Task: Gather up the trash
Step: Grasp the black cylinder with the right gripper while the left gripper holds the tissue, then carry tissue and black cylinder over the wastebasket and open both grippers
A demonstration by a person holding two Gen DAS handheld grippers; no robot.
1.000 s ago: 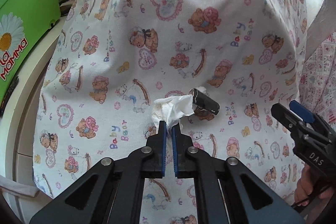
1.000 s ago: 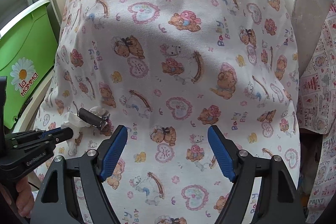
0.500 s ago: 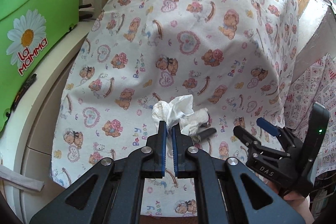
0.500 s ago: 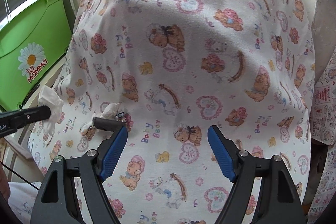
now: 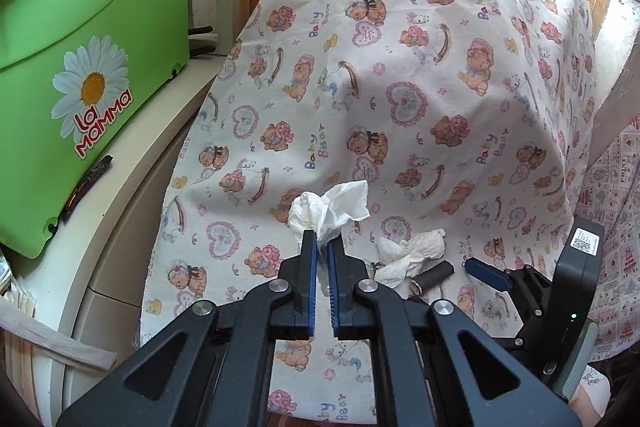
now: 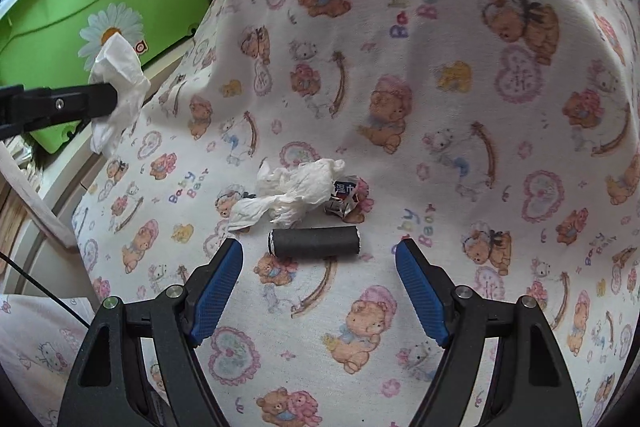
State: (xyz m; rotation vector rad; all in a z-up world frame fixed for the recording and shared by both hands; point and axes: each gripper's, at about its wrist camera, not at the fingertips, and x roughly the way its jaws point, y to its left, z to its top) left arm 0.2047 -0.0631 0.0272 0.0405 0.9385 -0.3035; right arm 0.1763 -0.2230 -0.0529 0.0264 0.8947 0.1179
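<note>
Since a second ago, the left gripper [image 5: 323,247] has lifted its white tissue [image 5: 330,209] clear of the teddy-bear cloth [image 5: 440,87], and the right gripper [image 6: 319,255] has swung in over the litter that stayed behind. Left jaws are pinched nearly closed on the tissue, which fans out past the fingertips. Right jaws stand wide with nothing pressed between the pads; the black cylinder [image 6: 314,242] lies crosswise just ahead of the gap between the tips, touching neither.

Just beyond the cylinder, farther from the right tips, sits a second crumpled tissue [image 6: 292,193], and to its right a small crushed foil wrapper [image 6: 346,203] with printed characters.

Only one container shows, a green plastic bin [image 5: 92,39] with a daisy sticker, up and to the left of both claws on a pale ledge [image 5: 132,155]; its inside cannot be seen from either camera.

From the left wrist, the right gripper's body [image 5: 536,291] with a lit green dot appears low right, its blue pad near the cylinder's end, and a patterned fabric [image 5: 612,195] hangs beyond the cloth edge. That view barely shows the wrapper. From the right wrist, the left gripper's finger [image 6: 80,103] enters side-on from the left edge, tissue held in front of the bin's daisy, and the cylinder's full length is plain.
</note>
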